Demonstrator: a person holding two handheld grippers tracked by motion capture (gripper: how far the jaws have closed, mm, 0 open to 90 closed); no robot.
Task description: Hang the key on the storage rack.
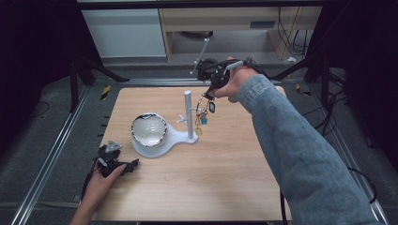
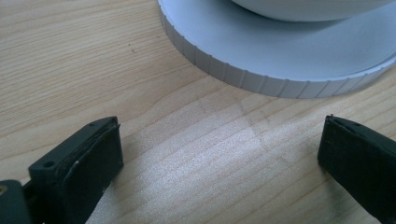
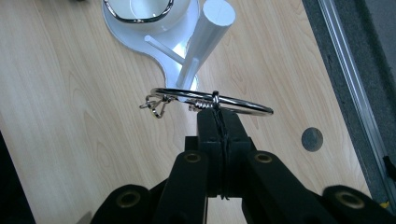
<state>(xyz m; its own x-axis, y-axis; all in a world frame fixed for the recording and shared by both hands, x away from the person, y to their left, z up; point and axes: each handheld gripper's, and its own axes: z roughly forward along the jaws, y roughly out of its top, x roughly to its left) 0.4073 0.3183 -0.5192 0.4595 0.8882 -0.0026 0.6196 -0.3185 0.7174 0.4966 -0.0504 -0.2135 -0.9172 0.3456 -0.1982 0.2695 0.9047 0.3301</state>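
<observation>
Left gripper (image 1: 114,161) rests on the tabletop (image 1: 225,178) at 7 o'clock of the white stand (image 1: 162,140), fingers (image 2: 81,168) spread wide with nothing between, likely parked while the other hand works. Stand's bowl (image 1: 149,130) is cut off in the left gripper view. Right gripper (image 1: 213,86), at 1 o'clock of the post (image 1: 188,115), has fingers pinched closed on the key ring (image 3: 212,100), held level above the post, probably for hooking on a peg (image 3: 163,46). Dangling keys (image 1: 202,115) are too small to count.

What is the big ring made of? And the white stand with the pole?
The ring looks like polished metal: silvery, thin, with bright glints. The stand looks like matte white plastic, smooth and dull, though painted metal is possible. The right gripper is pinching the ring.
</observation>
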